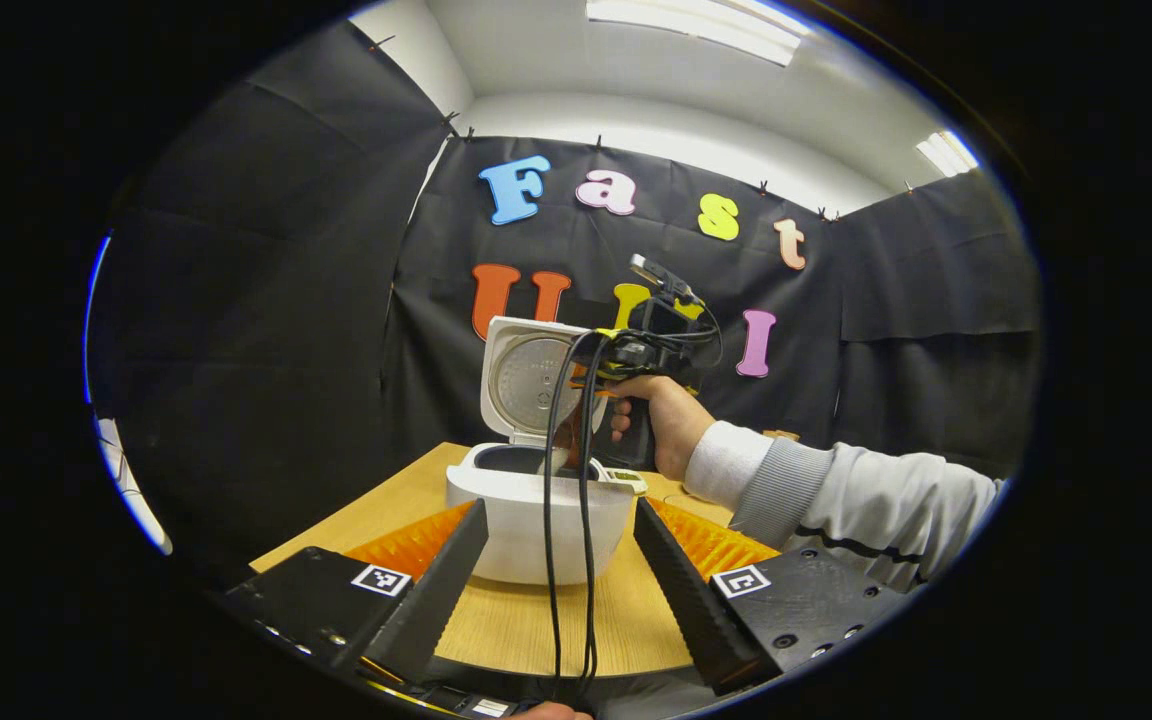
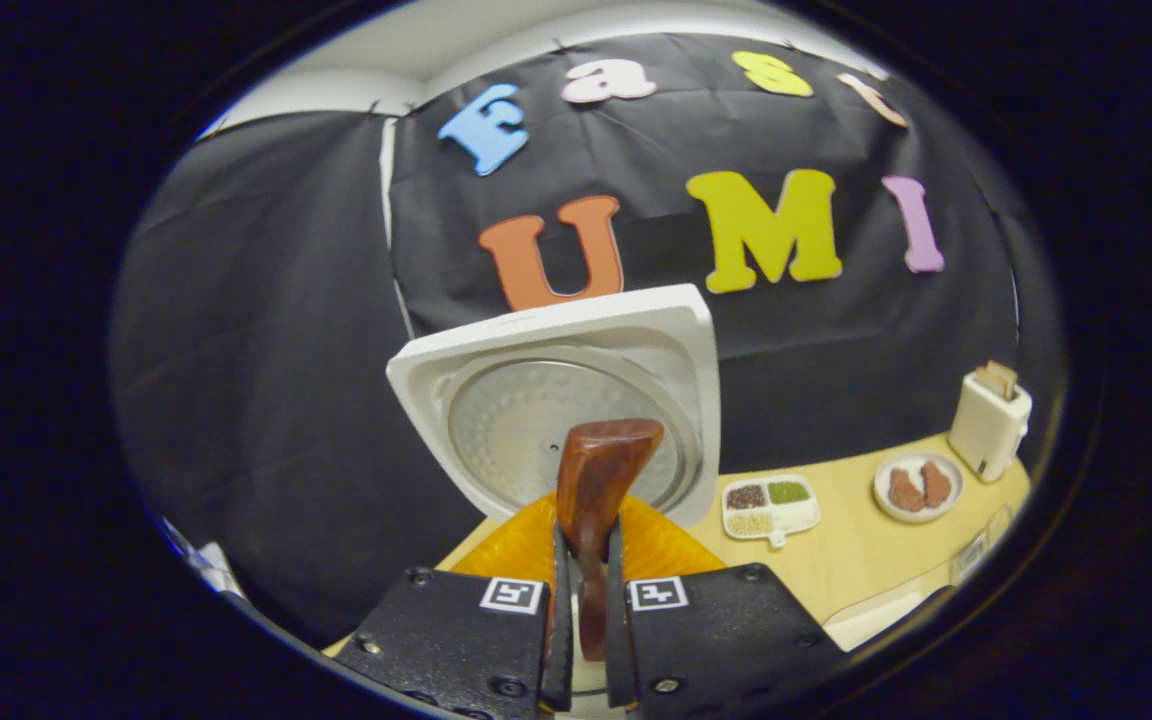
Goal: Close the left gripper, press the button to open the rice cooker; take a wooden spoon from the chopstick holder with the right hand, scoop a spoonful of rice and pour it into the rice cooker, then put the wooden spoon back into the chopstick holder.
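The white rice cooker (image 1: 536, 520) stands on an orange mat with its lid (image 2: 566, 400) raised upright. My left gripper (image 1: 558, 512) is open, its fingers spread on either side of the cooker's body and well short of it. My right gripper (image 2: 588, 540) is shut on the handle of the wooden spoon (image 2: 601, 470). The spoon's bowl points up in front of the lid's inner plate. In the left gripper view a hand (image 1: 661, 420) holds that gripper over the open pot, and the spoon (image 1: 564, 445) dips toward the pot's mouth. No rice is visible on the spoon.
A divided tray of grains (image 2: 771, 505), a plate with brown pieces (image 2: 918, 487) and a white holder (image 2: 988, 420) sit on the wooden table (image 2: 856, 560) to the right of the cooker. Black cables (image 1: 566, 520) hang in front of the cooker. A grey sleeve (image 1: 866, 500) comes in from the right.
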The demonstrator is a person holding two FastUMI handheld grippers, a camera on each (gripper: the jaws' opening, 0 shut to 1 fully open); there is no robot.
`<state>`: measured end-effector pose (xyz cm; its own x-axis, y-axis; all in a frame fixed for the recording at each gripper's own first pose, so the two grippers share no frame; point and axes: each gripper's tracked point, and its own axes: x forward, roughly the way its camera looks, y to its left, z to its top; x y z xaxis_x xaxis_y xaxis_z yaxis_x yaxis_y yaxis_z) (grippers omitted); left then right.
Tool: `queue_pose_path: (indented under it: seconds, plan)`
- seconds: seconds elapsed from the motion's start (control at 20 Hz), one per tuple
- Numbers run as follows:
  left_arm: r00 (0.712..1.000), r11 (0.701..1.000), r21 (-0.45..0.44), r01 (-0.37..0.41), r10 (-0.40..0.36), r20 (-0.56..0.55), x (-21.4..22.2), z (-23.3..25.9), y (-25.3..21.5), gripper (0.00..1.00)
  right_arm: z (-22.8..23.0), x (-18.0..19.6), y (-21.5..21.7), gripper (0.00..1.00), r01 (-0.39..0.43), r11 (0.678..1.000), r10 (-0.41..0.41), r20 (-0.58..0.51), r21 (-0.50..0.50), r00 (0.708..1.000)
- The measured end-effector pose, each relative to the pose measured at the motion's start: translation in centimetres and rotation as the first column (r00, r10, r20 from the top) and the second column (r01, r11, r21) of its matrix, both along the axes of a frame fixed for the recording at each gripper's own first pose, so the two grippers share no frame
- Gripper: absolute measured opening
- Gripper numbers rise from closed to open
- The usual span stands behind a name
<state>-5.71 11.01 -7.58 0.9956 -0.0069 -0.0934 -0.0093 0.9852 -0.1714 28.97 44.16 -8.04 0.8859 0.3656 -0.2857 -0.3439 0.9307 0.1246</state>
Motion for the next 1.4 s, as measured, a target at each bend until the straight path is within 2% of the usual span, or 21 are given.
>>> queue_pose_path:
  seconds: [0.05,0.15,0.2,0.3,0.6,0.8,0.85,0.9,1.05,1.1,1.4]
  plan:
    - [1.0,1.0,0.004,-0.003,0.003,-0.004,0.0,0.0,0.1,0.94,0.2,0.0,0.5,0.18,-0.023,0.995,0.028,0.054,-0.094,0.998]
    - [1.0,1.0,0.014,-0.005,0.006,-0.002,-0.3,0.0,0.2,0.94,0.7,-0.7,2.0,0.18,-0.048,0.966,0.086,0.14,-0.256,0.986]
    - [1.0,1.0,0.015,-0.013,0.013,-0.006,-0.3,0.0,0.4,0.94,0.5,-1.3,2.5,0.18,-0.05,0.951,0.105,0.166,-0.306,0.981]
    - [1.0,1.0,0.018,-0.024,0.024,-0.001,-0.5,0.1,0.6,0.94,0.2,-2.2,2.9,0.19,-0.062,0.936,0.131,0.181,-0.347,0.975]
    - [1.0,0.999,0.026,-0.024,0.024,0.012,-0.8,0.7,0.3,0.94,1.5,-2.6,1.7,0.19,-0.026,0.927,0.11,0.206,-0.373,0.972]
    - [1.0,1.0,0.026,-0.007,0.007,0.007,-0.6,0.6,-0.7,0.94,2.8,-2.5,-0.7,0.19,-0.008,0.939,0.085,0.211,-0.345,0.974]
    - [1.0,0.999,0.033,-0.01,0.01,0.007,-0.5,0.6,-0.8,0.94,3.2,-2.5,-1.4,0.14,-0.001,0.941,0.076,0.211,-0.337,0.975]
    - [1.0,0.999,0.042,-0.009,0.009,0.007,-0.3,0.7,-1.2,0.94,3.5,-2.5,-2.3,0.19,0.006,0.944,0.067,0.209,-0.33,0.976]
    - [1.0,0.999,0.045,0.003,-0.003,0.003,0.5,0.5,-2.5,0.94,4.1,-2.6,-5.2,0.2,0.019,0.951,0.044,0.197,-0.308,0.979]
    - [1.0,0.999,0.036,0.005,-0.005,-0.004,0.8,0.3,-2.7,0.94,4.3,-2.6,-6.3,0.23,0.028,0.955,0.032,0.195,-0.297,0.98]
    - [0.999,0.997,0.072,0.033,-0.033,-0.005,1.8,0.4,-5.6,0.94,4.6,-2.9,-13.8,0.17,0.058,0.965,-0.013,0.173,-0.257,0.985]
